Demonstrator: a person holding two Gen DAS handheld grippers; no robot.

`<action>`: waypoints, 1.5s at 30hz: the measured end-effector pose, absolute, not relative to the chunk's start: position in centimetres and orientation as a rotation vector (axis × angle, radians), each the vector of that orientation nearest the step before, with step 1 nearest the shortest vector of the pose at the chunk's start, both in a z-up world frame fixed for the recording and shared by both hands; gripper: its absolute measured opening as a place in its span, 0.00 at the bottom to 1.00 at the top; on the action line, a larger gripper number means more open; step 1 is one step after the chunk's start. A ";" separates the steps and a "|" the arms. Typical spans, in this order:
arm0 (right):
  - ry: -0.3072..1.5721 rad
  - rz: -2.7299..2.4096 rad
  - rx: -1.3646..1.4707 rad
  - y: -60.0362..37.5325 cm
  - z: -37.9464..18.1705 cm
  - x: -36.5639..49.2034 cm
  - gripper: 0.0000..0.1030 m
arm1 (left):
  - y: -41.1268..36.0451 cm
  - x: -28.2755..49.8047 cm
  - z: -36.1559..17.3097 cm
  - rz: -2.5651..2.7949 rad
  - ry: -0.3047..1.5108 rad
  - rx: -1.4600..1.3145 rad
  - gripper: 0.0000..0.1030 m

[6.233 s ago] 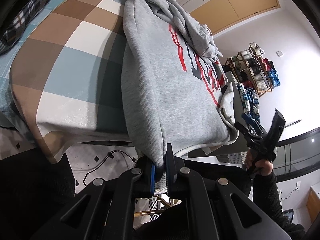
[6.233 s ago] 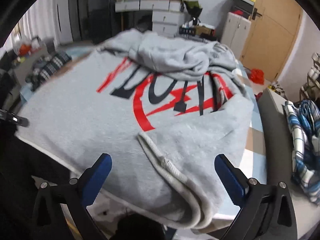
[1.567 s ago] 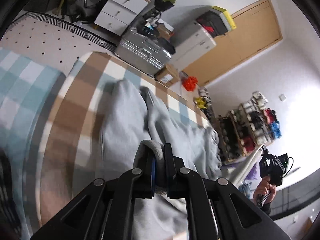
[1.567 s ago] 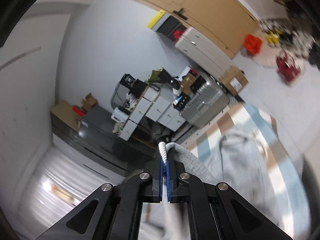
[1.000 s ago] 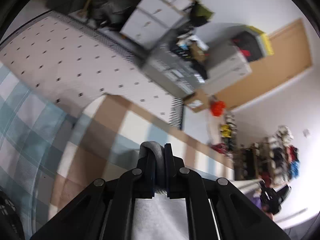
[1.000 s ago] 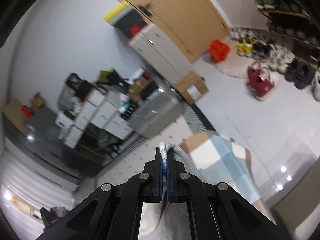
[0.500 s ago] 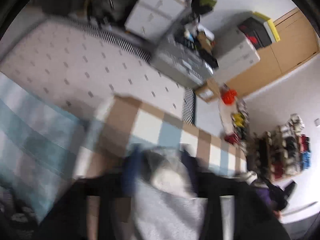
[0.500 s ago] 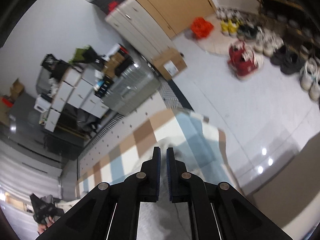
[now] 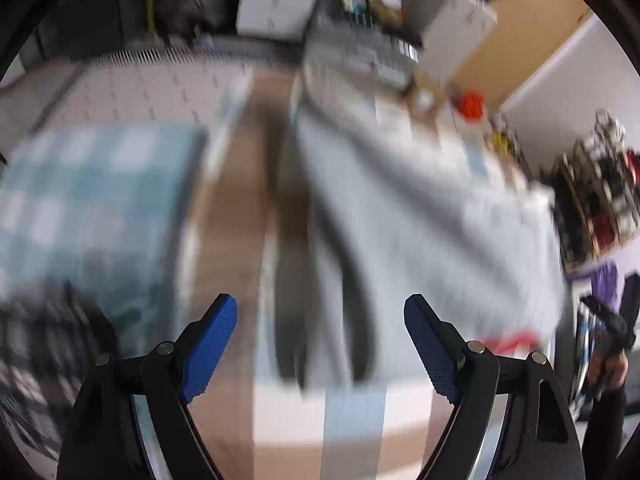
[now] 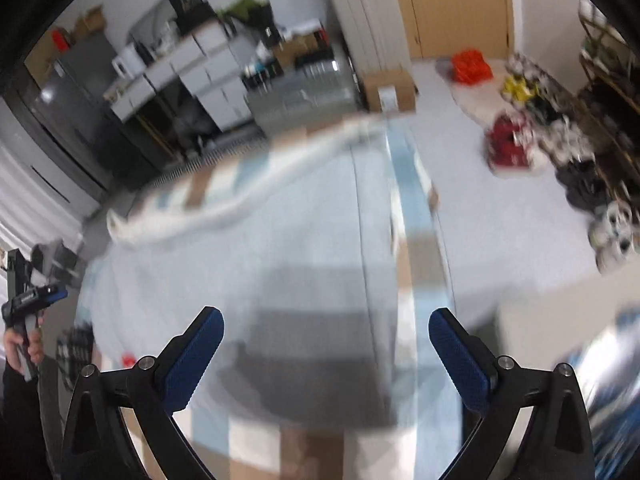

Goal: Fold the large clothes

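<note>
The grey sweatshirt lies folded over on the checked bed cover, its plain back up; a bit of red print peeks out at its near edge. It also shows in the right wrist view, with its ribbed hem at the far side. My left gripper is open and empty above the sweatshirt's near left edge. My right gripper is open and empty above its near right part. Both views are motion-blurred.
A plaid dark cloth lies at the bed's left. Drawer units and a silver case stand beyond the bed. A cardboard box, shoes and a shoe rack are on the right. A striped blue cloth lies at right.
Both grippers carried the sweatshirt's hem up and over to the far side, then opened and let go. The sweatshirt now lies folded and both grippers have pulled back.
</note>
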State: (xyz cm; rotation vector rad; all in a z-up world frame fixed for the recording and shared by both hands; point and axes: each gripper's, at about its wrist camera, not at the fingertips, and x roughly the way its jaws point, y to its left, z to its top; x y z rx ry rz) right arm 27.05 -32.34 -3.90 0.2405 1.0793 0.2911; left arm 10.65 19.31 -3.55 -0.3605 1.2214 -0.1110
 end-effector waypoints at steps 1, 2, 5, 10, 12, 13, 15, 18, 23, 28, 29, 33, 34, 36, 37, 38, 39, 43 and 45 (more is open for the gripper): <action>1.100 0.288 0.246 -32.4 -5.0 26.4 1.00 | 19.0 10.2 -4.6 -0.111 1.238 -0.371 0.80; 1.121 0.279 0.257 -32.7 -6.3 26.0 1.00 | 18.7 9.3 -5.8 -0.117 1.256 -0.396 0.80; 1.157 0.289 0.385 -33.7 -8.8 25.6 1.00 | 18.1 8.1 -8.8 -0.134 1.309 -0.503 0.80; 1.185 0.368 0.694 -34.0 -11.4 25.7 1.00 | 18.4 7.9 -9.4 -0.145 1.232 -0.679 0.81; 1.169 0.394 0.770 -33.6 -11.7 26.0 1.00 | 18.7 7.9 -9.2 -0.139 1.205 -0.742 0.81; 1.168 0.406 0.813 -33.5 -11.9 26.1 1.00 | 18.9 7.9 -9.4 -0.143 1.200 -0.793 0.81; 1.180 0.427 0.885 -32.9 -12.7 26.3 1.00 | 18.9 7.3 -9.6 -0.125 1.174 -0.858 0.81; 1.132 0.411 0.984 -32.9 -13.2 26.7 1.00 | 18.9 7.6 -10.0 -0.132 1.123 -0.959 0.81; 1.073 0.335 1.104 -32.3 -14.1 26.7 0.60 | 19.4 8.2 -10.4 -0.117 1.052 -1.145 0.81; 0.980 0.286 1.013 -31.0 -12.5 26.2 0.30 | 21.1 8.4 -10.9 -0.074 1.039 -1.210 0.25; 0.954 0.292 0.986 -30.6 -11.8 26.0 0.30 | 21.0 8.0 -10.6 -0.074 1.035 -1.195 0.24; 0.902 0.285 0.839 -29.7 -9.3 25.5 0.27 | 20.5 7.8 -8.4 -0.085 0.999 -1.077 0.19; 0.895 0.280 0.797 -29.3 -8.9 25.3 0.27 | 20.3 7.7 -7.8 -0.092 0.995 -1.045 0.18; 0.887 0.268 0.710 -28.5 -8.0 25.0 0.26 | 20.1 8.0 -7.6 -0.086 0.995 -1.016 0.17; 0.883 0.271 0.708 -28.4 -7.7 24.7 0.26 | 20.1 8.0 -7.7 -0.095 0.995 -1.024 0.17; 0.883 0.281 0.718 -28.5 -7.7 24.4 0.26 | 20.4 7.8 -7.8 -0.090 0.994 -1.019 0.17; 0.883 0.289 0.723 -28.5 -7.7 24.0 0.26 | 20.7 7.5 -7.8 -0.089 0.992 -1.010 0.17; 0.898 0.315 0.706 -28.2 -8.0 21.5 0.25 | 20.9 6.1 -7.9 -0.100 0.999 -0.980 0.17; 0.899 0.333 0.731 -28.6 -8.3 19.4 0.25 | 20.9 5.1 -7.9 -0.116 0.996 -0.983 0.17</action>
